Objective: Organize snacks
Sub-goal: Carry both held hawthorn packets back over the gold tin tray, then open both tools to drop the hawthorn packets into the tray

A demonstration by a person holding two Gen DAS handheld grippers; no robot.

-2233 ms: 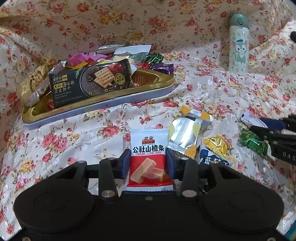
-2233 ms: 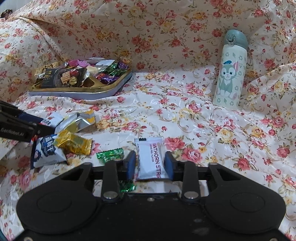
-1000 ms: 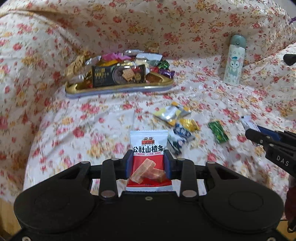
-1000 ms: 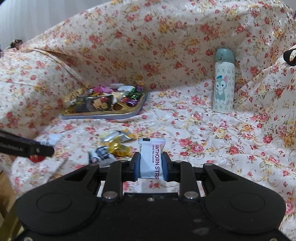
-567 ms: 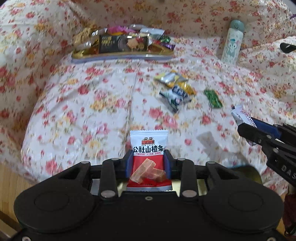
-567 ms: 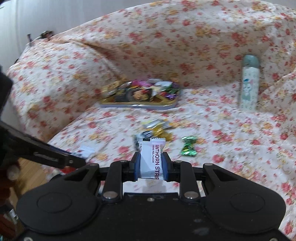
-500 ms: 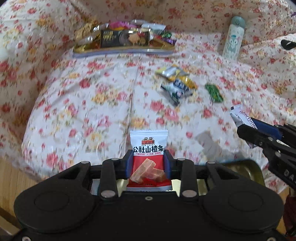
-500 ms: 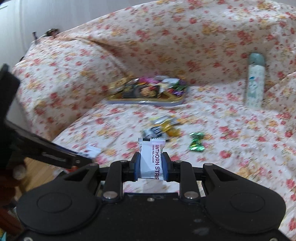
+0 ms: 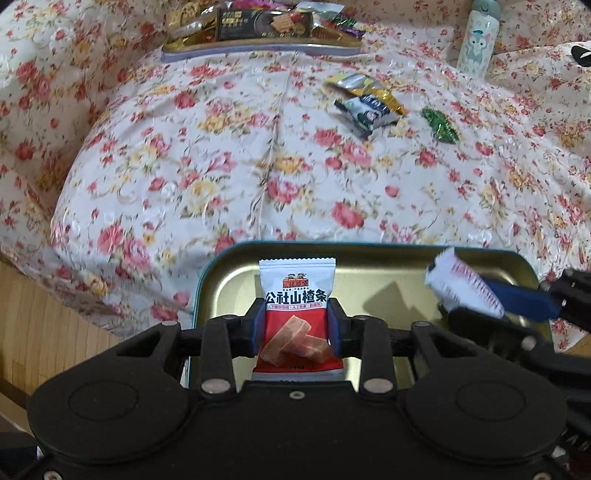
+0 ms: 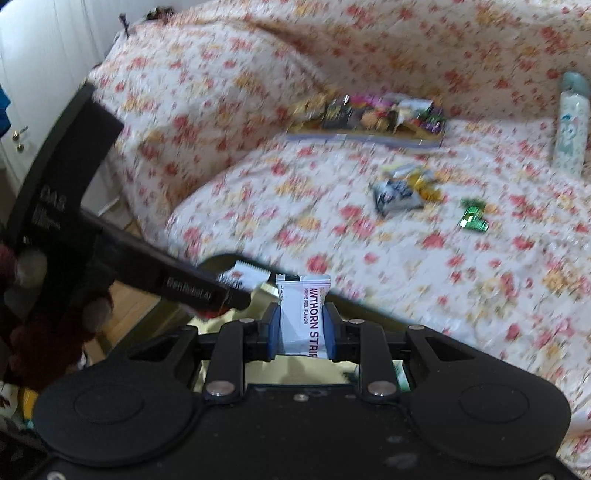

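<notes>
My left gripper (image 9: 295,328) is shut on a red and white hawthorn snack packet (image 9: 297,317) and holds it over an open teal tin with a gold inside (image 9: 221,284) at the front edge of the floral sofa. My right gripper (image 10: 301,328) is shut on a white hawthorn strip packet (image 10: 303,317), also over the tin (image 10: 218,262); that packet shows in the left wrist view (image 9: 461,284) at the tin's right side. The left gripper's finger (image 10: 199,288) crosses the right wrist view.
Loose wrapped snacks (image 9: 365,103) and a green candy (image 9: 439,125) lie on the sofa seat. A gold tray full of snacks (image 9: 258,33) sits at the back. A cartoon bottle (image 9: 478,37) stands at the back right. Wooden floor (image 9: 40,332) lies left of the sofa.
Both grippers have pulled back from the sofa seat with their packets. The teal tin has come into view beneath them at the front edge.
</notes>
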